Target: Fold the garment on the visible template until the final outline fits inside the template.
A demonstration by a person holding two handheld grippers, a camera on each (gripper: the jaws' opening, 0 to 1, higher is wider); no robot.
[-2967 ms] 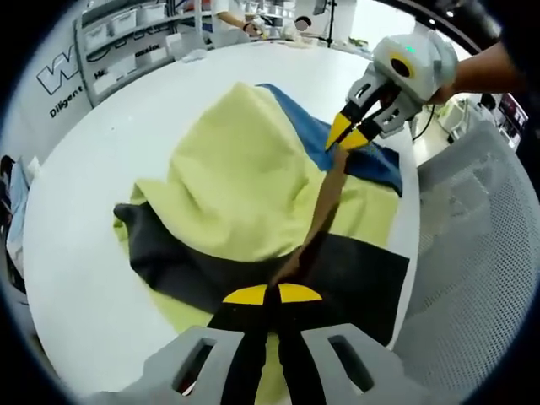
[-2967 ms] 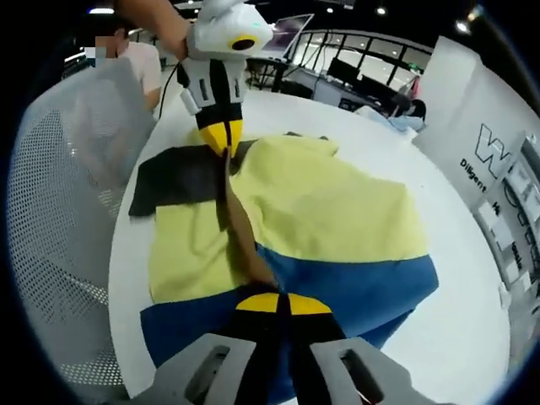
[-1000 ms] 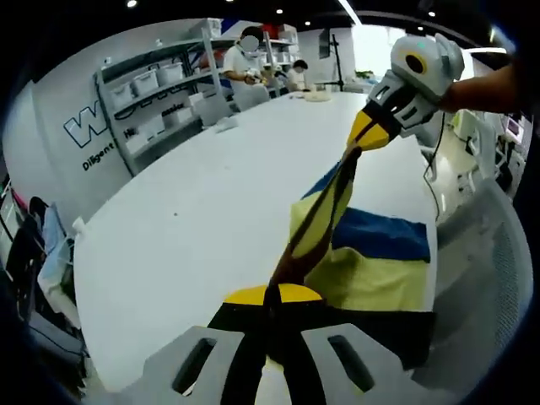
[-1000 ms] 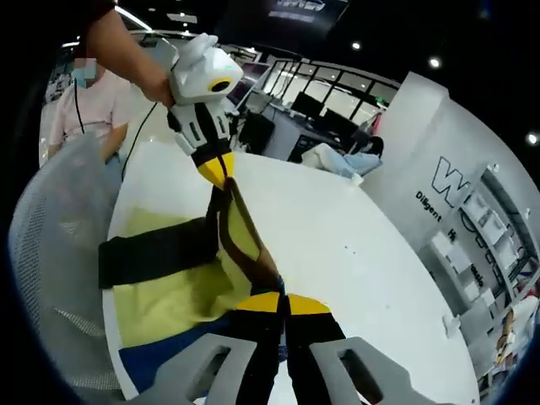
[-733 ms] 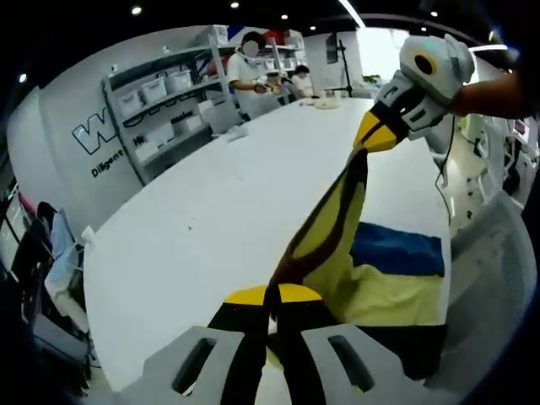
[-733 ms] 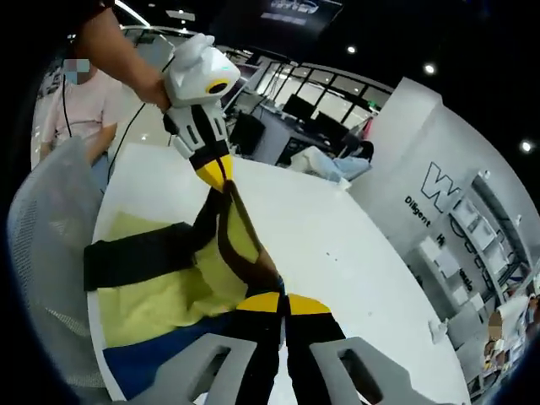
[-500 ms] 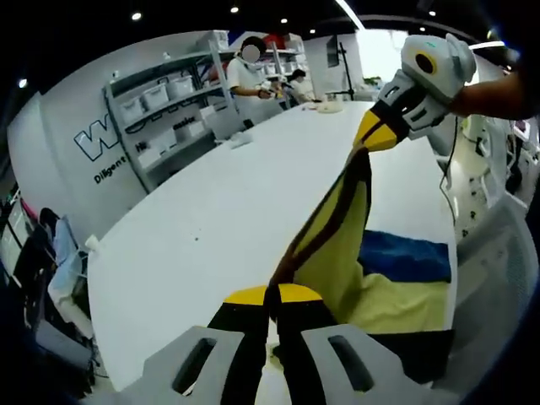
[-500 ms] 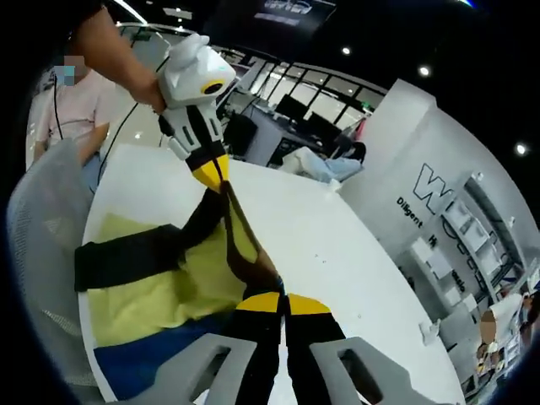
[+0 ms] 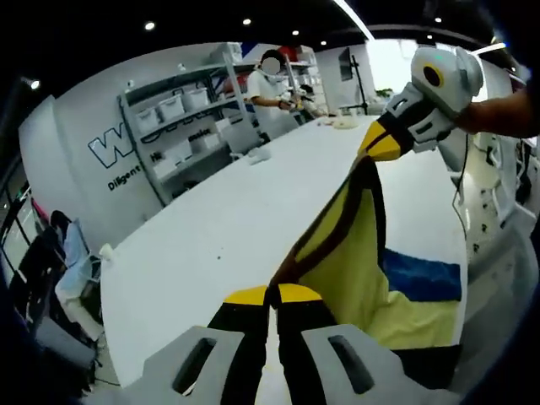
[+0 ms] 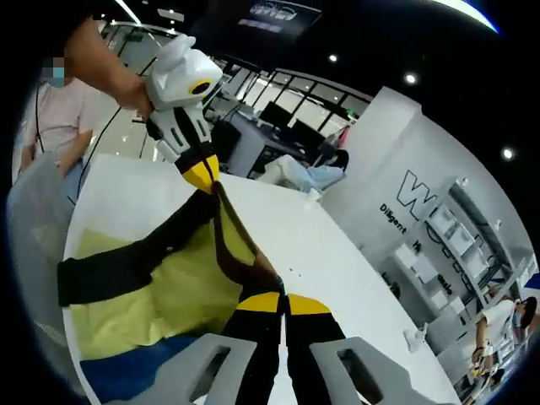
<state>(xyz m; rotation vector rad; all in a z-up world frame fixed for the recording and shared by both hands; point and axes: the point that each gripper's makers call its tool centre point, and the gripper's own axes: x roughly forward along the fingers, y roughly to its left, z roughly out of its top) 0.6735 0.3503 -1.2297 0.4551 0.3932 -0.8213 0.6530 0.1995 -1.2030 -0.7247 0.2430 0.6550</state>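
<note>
Left gripper (image 9: 272, 294) jaws together, clamped on a garment (image 9: 350, 261) edge at 6 o'clock in left gripper view. Right gripper (image 9: 384, 145) at 2 o'clock there, jaws pinched on the same edge further along, so the dark-trimmed hem runs taut between the two. Garment is yellow w/ black band and blue band, lifted above the white table (image 9: 228, 228); lower part hangs down toward the table edge at 4–5 o'clock.

Right gripper view: right gripper (image 10: 281, 302) jaws shut on the hem at 6 o'clock; left gripper (image 10: 201, 175) at 11 o'clock, gripping too, a hand (image 10: 126, 94) behind it. Yellow cloth (image 10: 169, 291) drapes at 8 o'clock, blue strip at bottom. Shelves (image 9: 181, 118) w/ bins against far wall at 11 o'clock in left gripper view.
</note>
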